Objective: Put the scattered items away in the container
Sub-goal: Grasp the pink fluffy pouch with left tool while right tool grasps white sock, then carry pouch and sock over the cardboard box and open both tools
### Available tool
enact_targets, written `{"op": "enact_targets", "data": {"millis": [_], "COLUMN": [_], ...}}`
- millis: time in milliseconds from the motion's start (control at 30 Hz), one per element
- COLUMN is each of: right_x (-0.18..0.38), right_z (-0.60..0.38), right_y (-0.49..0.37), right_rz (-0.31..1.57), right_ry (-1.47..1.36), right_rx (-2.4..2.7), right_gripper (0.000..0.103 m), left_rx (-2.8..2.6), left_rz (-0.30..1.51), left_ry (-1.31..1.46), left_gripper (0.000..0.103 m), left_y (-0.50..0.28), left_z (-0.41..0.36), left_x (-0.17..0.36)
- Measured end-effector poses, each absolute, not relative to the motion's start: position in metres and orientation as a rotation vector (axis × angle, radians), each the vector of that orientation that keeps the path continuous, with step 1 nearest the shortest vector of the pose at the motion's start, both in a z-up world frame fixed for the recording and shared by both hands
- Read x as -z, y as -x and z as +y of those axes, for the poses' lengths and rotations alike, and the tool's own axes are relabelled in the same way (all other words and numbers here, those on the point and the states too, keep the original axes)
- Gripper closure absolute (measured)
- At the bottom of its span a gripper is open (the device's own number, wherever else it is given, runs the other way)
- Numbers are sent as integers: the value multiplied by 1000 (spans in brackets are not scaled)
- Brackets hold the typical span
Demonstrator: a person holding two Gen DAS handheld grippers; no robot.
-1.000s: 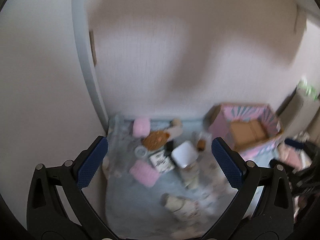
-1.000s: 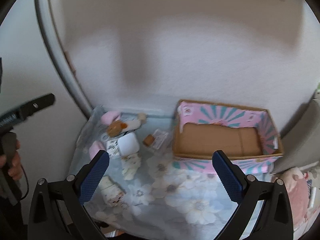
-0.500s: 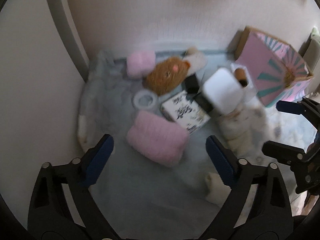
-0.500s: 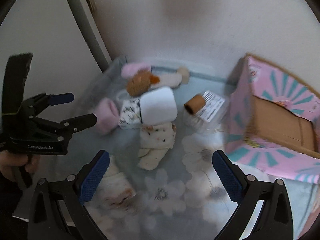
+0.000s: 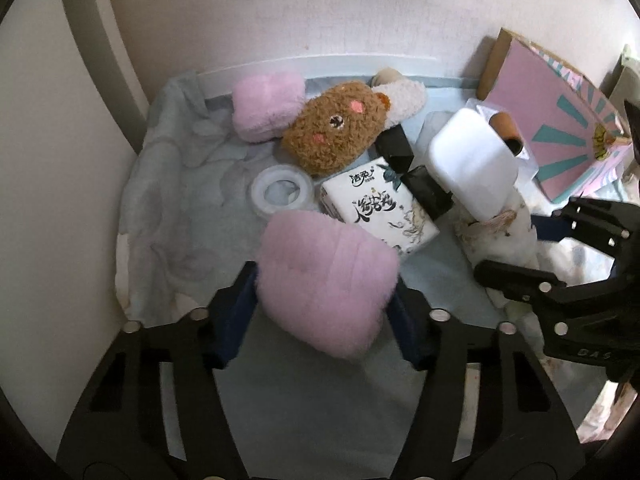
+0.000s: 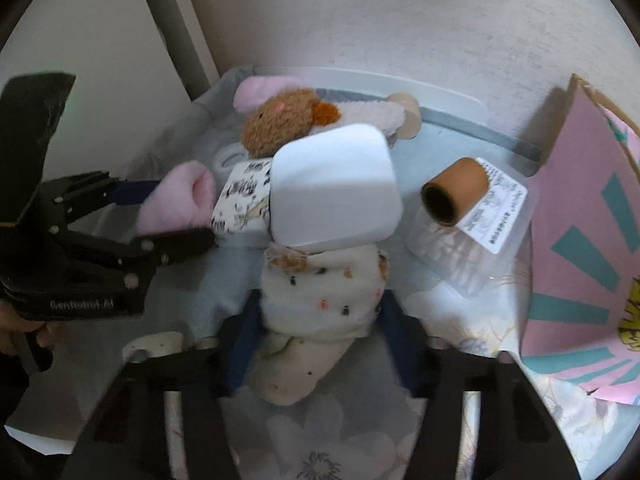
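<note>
My left gripper (image 5: 320, 304) has its jaws closing on a fluffy pink roll (image 5: 328, 280), and both blue pads touch its sides. The left gripper (image 6: 176, 216) also shows in the right wrist view, around the same pink roll (image 6: 176, 204). My right gripper (image 6: 320, 330) is closing on a cream spotted sock bundle (image 6: 320, 300), which fills the gap between the pads. From the left wrist view the right gripper (image 5: 524, 248) straddles that cream bundle (image 5: 516, 220). The pink cardboard box (image 5: 560, 128) with teal rays stands at the right by the wall, its side (image 6: 592, 216) facing me.
On the pale blue floral blanket (image 5: 180, 216) lie a brown plush bear (image 5: 336, 128), a second pink roll (image 5: 268, 104), a clear tape ring (image 5: 282, 192), a tissue pack (image 5: 380, 208), a white case (image 5: 468, 168), a brown tube (image 6: 456, 192) and a labelled plastic bag (image 6: 472, 240). Walls close off the back and left.
Both grippers have come down from well above the blanket to the items. Their jaws have narrowed from wide open onto the pink roll and the cream sock bundle.
</note>
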State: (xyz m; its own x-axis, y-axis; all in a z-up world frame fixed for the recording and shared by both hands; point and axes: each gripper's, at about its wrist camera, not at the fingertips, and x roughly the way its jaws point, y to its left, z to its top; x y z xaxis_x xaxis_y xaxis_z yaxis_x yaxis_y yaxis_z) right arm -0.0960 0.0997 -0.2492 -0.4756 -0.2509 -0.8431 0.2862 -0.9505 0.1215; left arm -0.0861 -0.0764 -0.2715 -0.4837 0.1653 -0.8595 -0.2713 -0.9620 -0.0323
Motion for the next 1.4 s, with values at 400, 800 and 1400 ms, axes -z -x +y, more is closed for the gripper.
{"op": "enact_targets", "data": {"millis": [400, 800, 1400], "right_x": [227, 150, 68], "right_z": [100, 125, 277], "right_y": [77, 43, 53], "right_rz": [74, 59, 77], "right_ry": [-1435, -1381, -1321], "right_rx": [2494, 2550, 2654], "right_gripper": [72, 72, 72], "left_rx": [-2505, -2536, -2537], "left_rz": [85, 108, 35], "left_ry": [1433, 1300, 1188], "left_gripper": [62, 62, 62], "left_y": [62, 51, 84], "left_z": [-80, -58, 98], "left_x": [246, 166, 86]}}
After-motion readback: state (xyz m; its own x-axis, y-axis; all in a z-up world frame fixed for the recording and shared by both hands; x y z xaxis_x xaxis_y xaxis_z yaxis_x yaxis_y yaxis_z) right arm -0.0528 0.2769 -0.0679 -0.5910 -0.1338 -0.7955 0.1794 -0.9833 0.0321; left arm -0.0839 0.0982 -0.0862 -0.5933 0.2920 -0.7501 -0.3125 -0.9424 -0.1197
